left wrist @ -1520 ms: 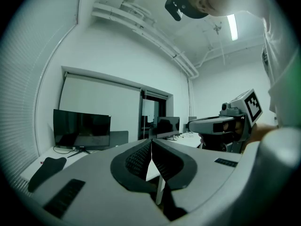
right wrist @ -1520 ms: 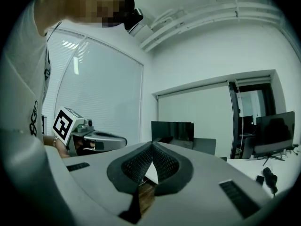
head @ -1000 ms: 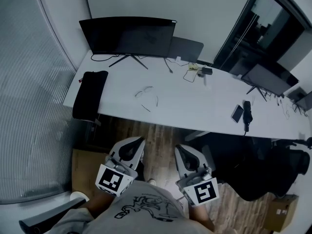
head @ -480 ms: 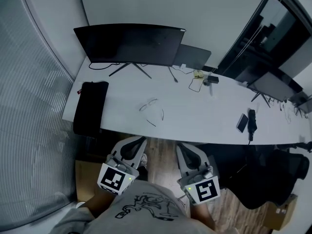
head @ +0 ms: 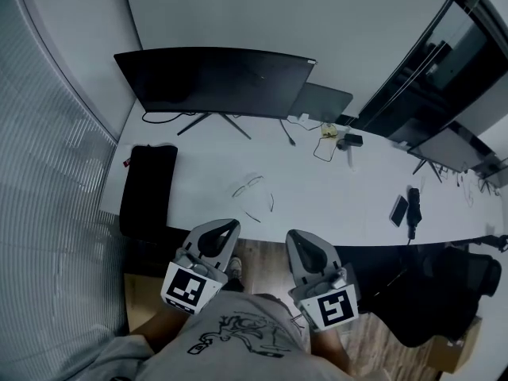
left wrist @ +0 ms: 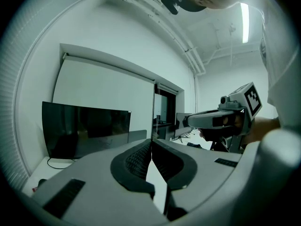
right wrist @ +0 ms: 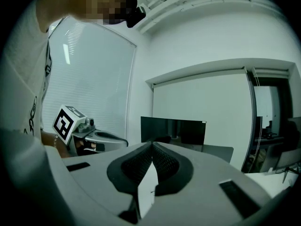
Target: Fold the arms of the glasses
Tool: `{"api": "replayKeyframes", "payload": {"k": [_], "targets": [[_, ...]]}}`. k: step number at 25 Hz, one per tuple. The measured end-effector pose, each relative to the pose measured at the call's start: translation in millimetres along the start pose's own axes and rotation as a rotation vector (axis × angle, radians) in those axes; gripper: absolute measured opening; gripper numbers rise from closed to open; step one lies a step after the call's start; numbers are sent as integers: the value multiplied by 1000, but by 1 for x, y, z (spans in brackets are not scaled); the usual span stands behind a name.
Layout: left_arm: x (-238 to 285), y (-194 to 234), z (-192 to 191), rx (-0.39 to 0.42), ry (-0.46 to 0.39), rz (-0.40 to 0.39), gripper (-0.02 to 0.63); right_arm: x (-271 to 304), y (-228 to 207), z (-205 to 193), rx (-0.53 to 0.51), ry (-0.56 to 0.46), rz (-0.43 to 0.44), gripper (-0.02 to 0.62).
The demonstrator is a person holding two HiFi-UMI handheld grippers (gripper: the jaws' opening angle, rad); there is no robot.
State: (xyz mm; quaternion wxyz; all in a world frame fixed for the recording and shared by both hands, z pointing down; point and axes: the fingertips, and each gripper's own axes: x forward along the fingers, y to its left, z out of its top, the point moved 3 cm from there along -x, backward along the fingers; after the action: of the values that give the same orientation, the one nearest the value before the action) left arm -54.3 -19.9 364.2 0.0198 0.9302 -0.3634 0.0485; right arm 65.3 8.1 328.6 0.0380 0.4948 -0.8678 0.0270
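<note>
The white bench [head: 357, 201] with its dark monitor [head: 214, 82] lies ahead, and the task looks to be at the approach, nothing folded yet. The left tool [head: 225, 230] and right tool [head: 297, 238] are held low, close to the person's body and side by side, pointing roughly level at the bench's near edge, each with jaws pressed together on nothing. The glasses [head: 252, 187] lie on the bench in front of the monitor, arms seemingly splayed, so next the tools must reach over them, steady the frame and swing an arm in.
</note>
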Motion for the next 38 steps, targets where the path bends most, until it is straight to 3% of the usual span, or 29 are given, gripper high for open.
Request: {"api": "replayKeyframes", "payload": {"k": [7,13,21,25,38], "targets": [[17,29,-14,19,40,-28,23,31,-7,-7,-16,18,-19,9],[35,45,-54,-30,147,-4,25,47,-24,-35,-51,54,-19,9],[70,70,-120,-5,285,-2,48,69,-57,-99,-120,195,-12,17],[87,80,-149,-4,353,-17,54,81,-70,-137,-130,311,-6,22],[143,107,-264,7,608,-85,78,120,-122,-259,-130,508,26,32]]}}
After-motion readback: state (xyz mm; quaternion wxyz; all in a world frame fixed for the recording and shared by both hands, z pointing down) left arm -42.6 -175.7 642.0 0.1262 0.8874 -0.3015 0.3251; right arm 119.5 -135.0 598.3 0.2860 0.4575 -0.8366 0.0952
